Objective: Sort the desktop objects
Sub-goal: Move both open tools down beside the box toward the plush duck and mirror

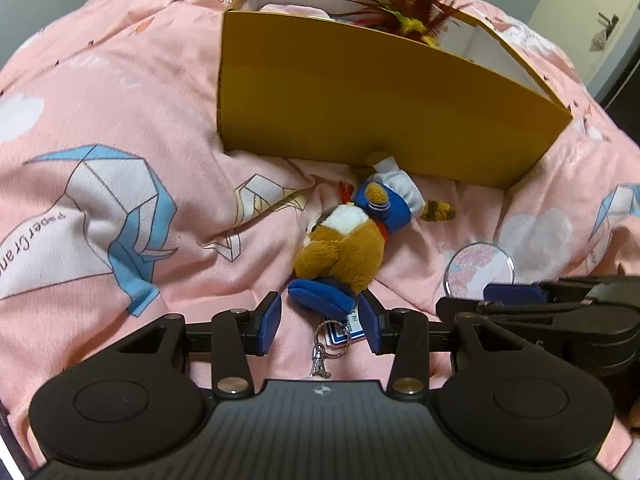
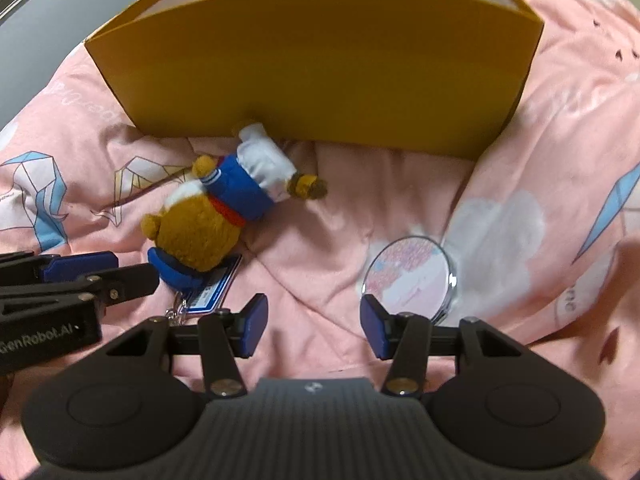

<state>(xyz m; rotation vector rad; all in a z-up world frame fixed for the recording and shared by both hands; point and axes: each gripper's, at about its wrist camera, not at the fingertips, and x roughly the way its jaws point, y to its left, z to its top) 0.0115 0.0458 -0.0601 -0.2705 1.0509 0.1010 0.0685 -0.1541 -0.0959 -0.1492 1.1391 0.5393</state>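
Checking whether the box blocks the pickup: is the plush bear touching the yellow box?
Touching. The right wrist view shows the plush bear's white leg butting against the yellow box's front wall.

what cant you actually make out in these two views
- Contents of the yellow cardboard box: in both views its tall front wall hides all but some red and yellow feathers.
- Brown plush bear keychain: face turned away; its tag print is too small to read.
- Round pink-patterned mirror: in the left wrist view, its lower edge is covered by the right hand-held gripper.
- Pink bedding: printed words cut off at the frame edge.
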